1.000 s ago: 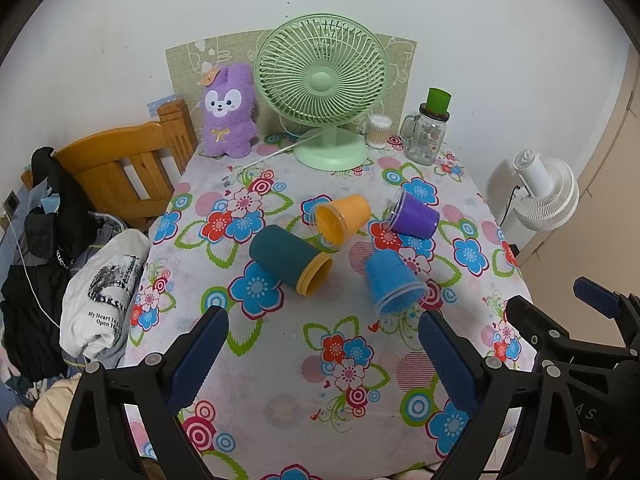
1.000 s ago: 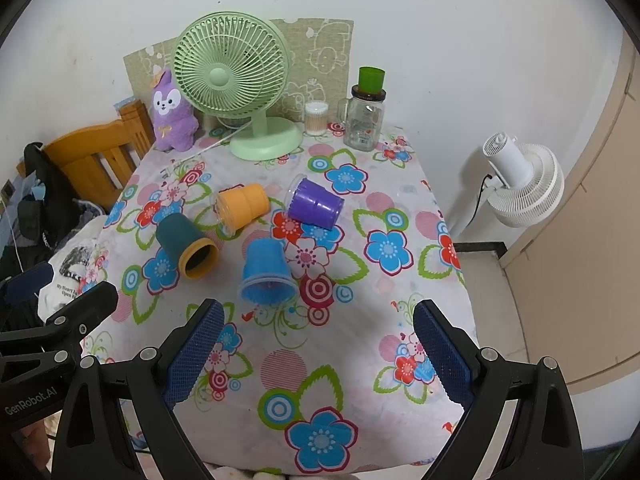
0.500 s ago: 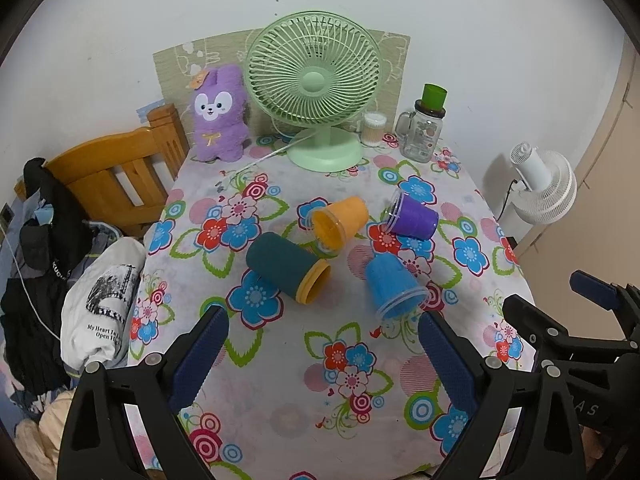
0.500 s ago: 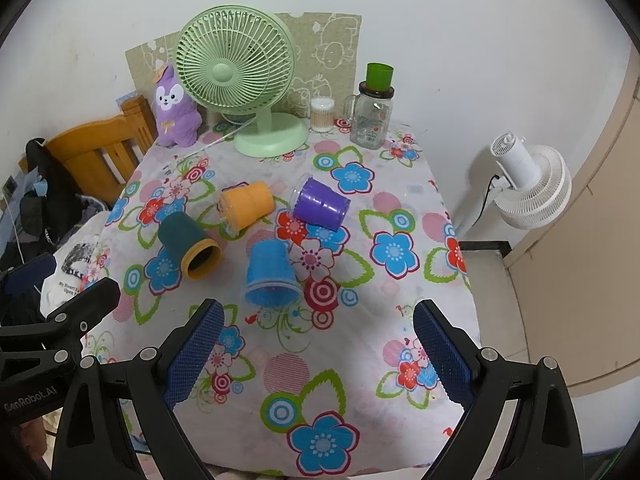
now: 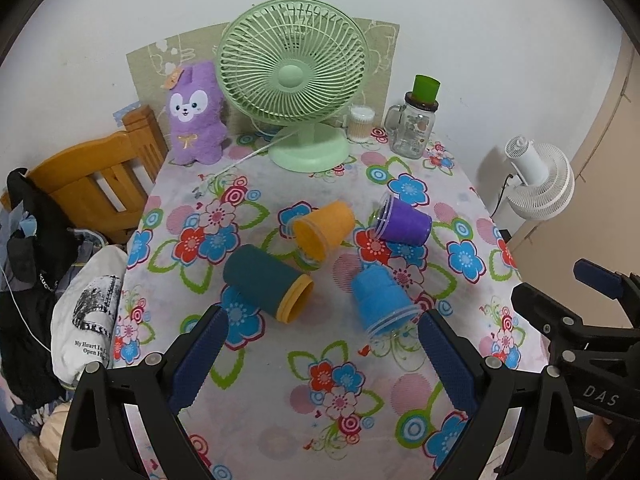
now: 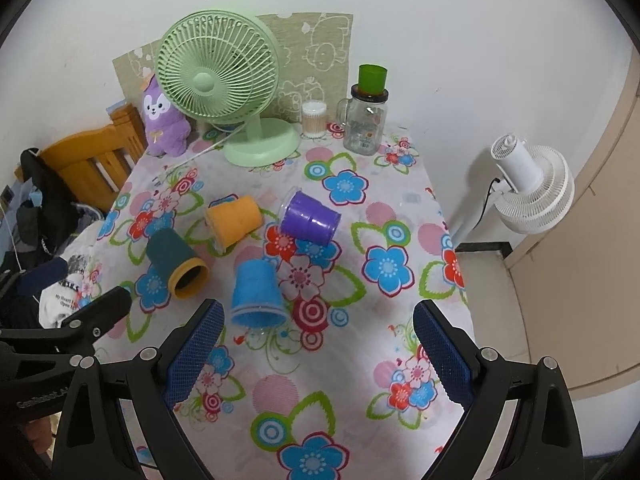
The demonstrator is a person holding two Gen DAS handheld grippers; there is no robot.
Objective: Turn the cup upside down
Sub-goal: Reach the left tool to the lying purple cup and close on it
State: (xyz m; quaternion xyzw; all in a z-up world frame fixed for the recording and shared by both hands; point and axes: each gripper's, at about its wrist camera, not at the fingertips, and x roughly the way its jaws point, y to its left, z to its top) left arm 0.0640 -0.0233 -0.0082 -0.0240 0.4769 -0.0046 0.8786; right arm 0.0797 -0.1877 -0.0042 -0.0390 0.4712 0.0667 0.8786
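Note:
Several cups lie on their sides on the flowered tablecloth point(image 5: 340, 400): a dark teal cup point(image 5: 266, 282) point(image 6: 176, 262) with an orange rim, an orange cup point(image 5: 324, 229) point(image 6: 234, 220), a purple cup point(image 5: 404, 224) point(image 6: 310, 220) and a blue cup point(image 5: 382, 300) point(image 6: 256, 294). My left gripper point(image 5: 322, 354) is open and empty, held above the table's near part, just short of the teal and blue cups. My right gripper point(image 6: 316, 346) is open and empty, to the right of the blue cup and nearer than it. Each gripper shows at the edge of the other's view.
At the table's back stand a green desk fan point(image 5: 296, 92) point(image 6: 224, 88), a purple plush rabbit point(image 5: 196, 114), a cotton-swab jar point(image 5: 361, 123) and a glass mug with a green lid point(image 5: 416, 120). A wooden chair point(image 5: 92, 184) with clothes is left; a white floor fan point(image 5: 540, 180) right.
Both grippers have moved forward towards the cups, which now look larger and nearer. The cups have not moved. Both grippers stay open.

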